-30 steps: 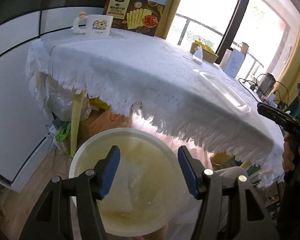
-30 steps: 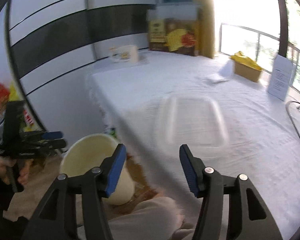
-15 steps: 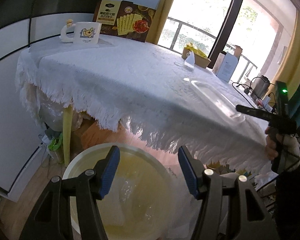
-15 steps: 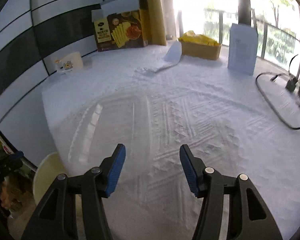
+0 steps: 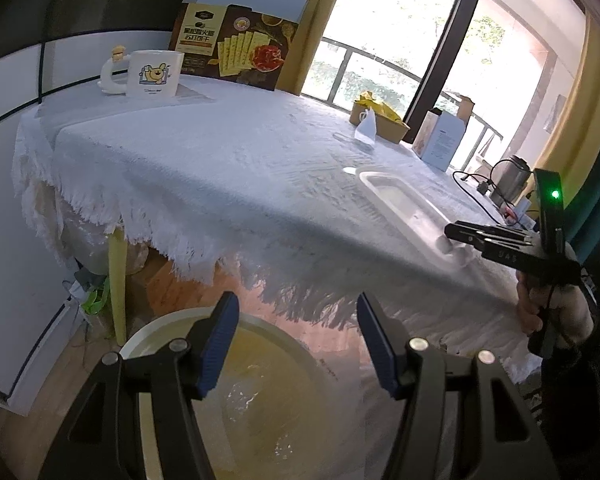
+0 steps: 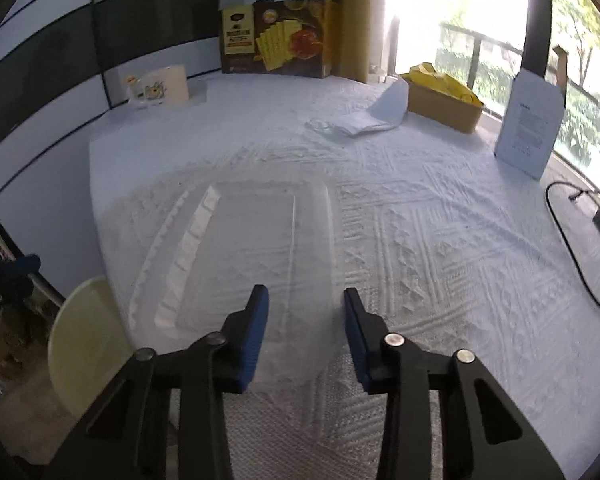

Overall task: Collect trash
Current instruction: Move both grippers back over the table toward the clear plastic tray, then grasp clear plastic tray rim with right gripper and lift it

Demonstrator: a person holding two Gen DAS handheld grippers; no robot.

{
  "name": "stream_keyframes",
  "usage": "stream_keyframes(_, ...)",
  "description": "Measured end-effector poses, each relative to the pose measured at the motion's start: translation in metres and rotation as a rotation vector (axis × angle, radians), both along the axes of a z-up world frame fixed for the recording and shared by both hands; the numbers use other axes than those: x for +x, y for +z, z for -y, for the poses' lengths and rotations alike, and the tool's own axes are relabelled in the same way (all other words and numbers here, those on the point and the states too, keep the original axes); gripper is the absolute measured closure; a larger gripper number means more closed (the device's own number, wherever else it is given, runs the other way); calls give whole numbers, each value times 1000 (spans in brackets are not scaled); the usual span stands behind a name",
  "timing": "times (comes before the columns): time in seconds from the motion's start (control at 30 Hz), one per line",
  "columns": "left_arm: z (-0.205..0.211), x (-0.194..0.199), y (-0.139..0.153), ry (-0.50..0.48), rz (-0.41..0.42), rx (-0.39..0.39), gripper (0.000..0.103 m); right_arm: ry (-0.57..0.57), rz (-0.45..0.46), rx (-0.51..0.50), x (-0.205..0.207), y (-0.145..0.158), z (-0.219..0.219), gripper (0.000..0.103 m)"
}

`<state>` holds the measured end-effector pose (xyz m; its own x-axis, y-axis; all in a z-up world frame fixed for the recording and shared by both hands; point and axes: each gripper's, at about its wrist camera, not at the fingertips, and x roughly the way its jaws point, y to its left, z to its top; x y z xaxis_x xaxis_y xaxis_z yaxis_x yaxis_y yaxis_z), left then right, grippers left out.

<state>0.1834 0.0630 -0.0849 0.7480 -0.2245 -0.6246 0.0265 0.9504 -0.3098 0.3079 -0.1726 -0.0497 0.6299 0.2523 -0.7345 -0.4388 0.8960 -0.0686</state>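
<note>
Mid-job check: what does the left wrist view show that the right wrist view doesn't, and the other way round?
Only the left wrist view: the inside of the bucket on the floor below the open left gripper, the table's fringed cloth edge with a yellow leg, and a kettle.

Only the right wrist view: the open right gripper from behind, its fingertips at the near rim of the clear lid, and the folded white paper.

Both: lid, cracker box, mug, bucket.
</note>
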Motion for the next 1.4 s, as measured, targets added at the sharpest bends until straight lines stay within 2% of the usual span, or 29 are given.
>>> stream_keyframes(0.03,1,1,1,-3,1,2,42,1,14,-8,-1,1,0,83)
stream_keyframes(0.3,13,17,17,-29,20,31,41,10,73,39,-9,15,9,87)
stream_keyframes(0.33,16,19,20,-34,23,36,41,0,89,40,-10,20,12,103)
stream_keyframes(0.5,32,37,33,-60,37,52,41,-16,127,78,-9,39,31,103)
stream_keyframes(0.67,49,55,41,-82,42,62,41,-30,117,106,1,42,49,103)
stream_keyframes(0.8,56,59,44,-81,41,72,41,-39,20,213,14,37,62,103)
stream_keyframes(0.9,54,56,45,-64,41,70,41,-12,-22,224,16,30,47,103)
stream_keyframes(0.93,52,54,45,-58,41,69,41,8,-40,223,16,27,39,101)
stream_keyframes(1.0,45,49,45,-41,42,65,41,35,-69,236,14,22,26,85)
stream_keyframes(1.03,42,47,44,-32,41,64,41,47,-82,249,12,20,21,59)
stream_keyframes(1.07,37,44,44,-22,41,61,41,58,-88,259,10,19,17,46)
stream_keyframes(1.23,16,26,40,19,37,50,41,135,-88,249,-15,19,-11,45)
stream_keyframes(1.3,5,18,37,39,36,41,41,176,-73,225,-28,20,-27,35)
stream_keyframes(1.33,0,15,35,48,37,35,41,189,-54,212,-34,21,-33,22)
stream_keyframes(1.4,-9,8,33,62,38,26,41,233,-15,175,-48,24,-50,19)
